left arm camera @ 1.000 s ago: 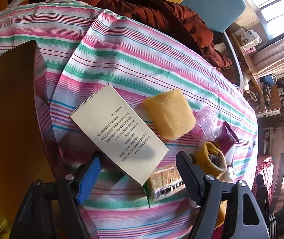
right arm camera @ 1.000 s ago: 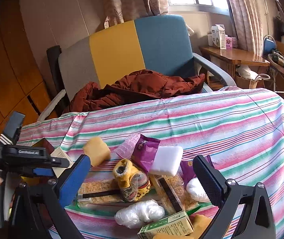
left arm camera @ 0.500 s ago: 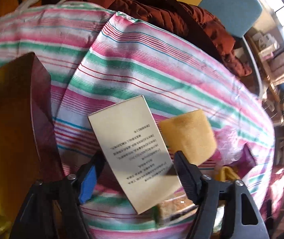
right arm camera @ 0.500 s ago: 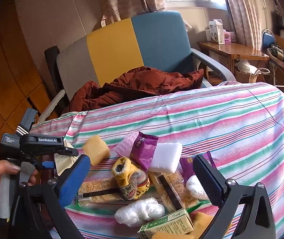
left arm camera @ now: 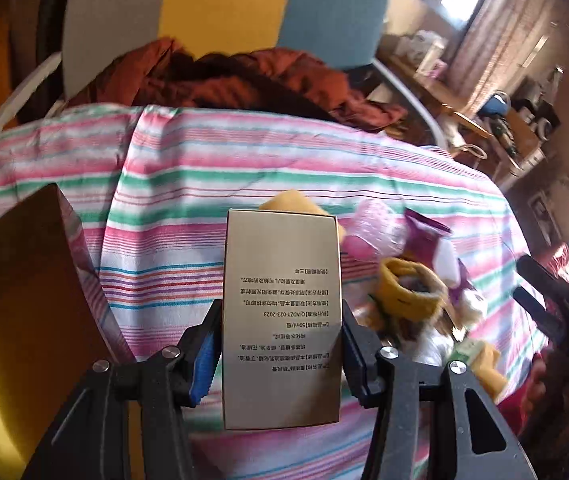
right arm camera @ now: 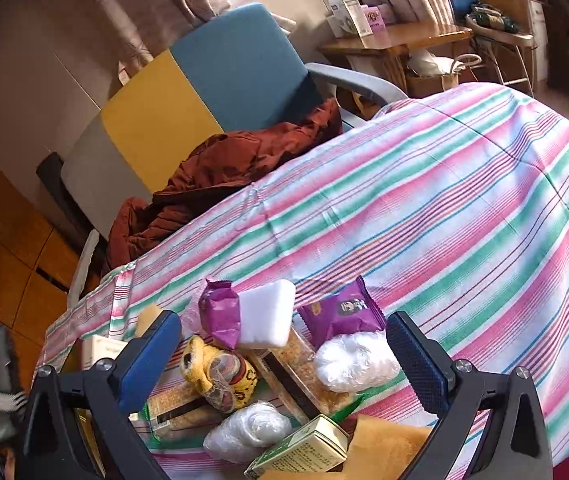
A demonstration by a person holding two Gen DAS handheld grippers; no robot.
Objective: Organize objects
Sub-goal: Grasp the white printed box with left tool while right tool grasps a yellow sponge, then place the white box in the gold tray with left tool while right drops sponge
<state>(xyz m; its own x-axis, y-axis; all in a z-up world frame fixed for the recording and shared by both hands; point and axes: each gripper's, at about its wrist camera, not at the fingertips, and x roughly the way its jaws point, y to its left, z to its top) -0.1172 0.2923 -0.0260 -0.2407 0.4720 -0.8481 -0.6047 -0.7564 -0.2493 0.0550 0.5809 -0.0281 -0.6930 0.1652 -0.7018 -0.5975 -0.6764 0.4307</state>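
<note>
1. My left fingers (left arm camera: 282, 344) are closing in on the gold box (left arm camera: 282, 312). It sits right between them, printed side up toward the camera, and both pads look like they're touching its long sides. The box is lifted clear of the striped cloth (left arm camera: 204, 184), with its far end pointing away from me.

2. My right fingers (right arm camera: 284, 364) are spread wide with nothing between the pads. They just hang above the pile of stuff.

3. Right under the right fingers: a yellow knit sock (right arm camera: 214, 376), cracker packs (right arm camera: 296, 372), two white wrapped bundles (right arm camera: 356, 362), and a small green carton (right arm camera: 304, 450) at the near edge.

4. A bit farther out there's a white foam block (right arm camera: 266, 314) leaning on a purple snack pouch (right arm camera: 220, 312), with another purple pouch (right arm camera: 342, 310) just beside it.

5. From the left camera, a yellow sponge (left arm camera: 290, 202) pokes out behind the box's far end, and a pink plastic thing (left arm camera: 372, 228) is next to it. It's too blurry to say more.

6. Off to the left there's a dark brown flap (left arm camera: 24, 280) of what looks like a carton or bag. I can't tell which.

7. Beyond the worktop: a chair (right arm camera: 212, 84) in grey, yellow and blue, with a rust-red jacket (right arm camera: 224, 172) dumped on it.
</note>
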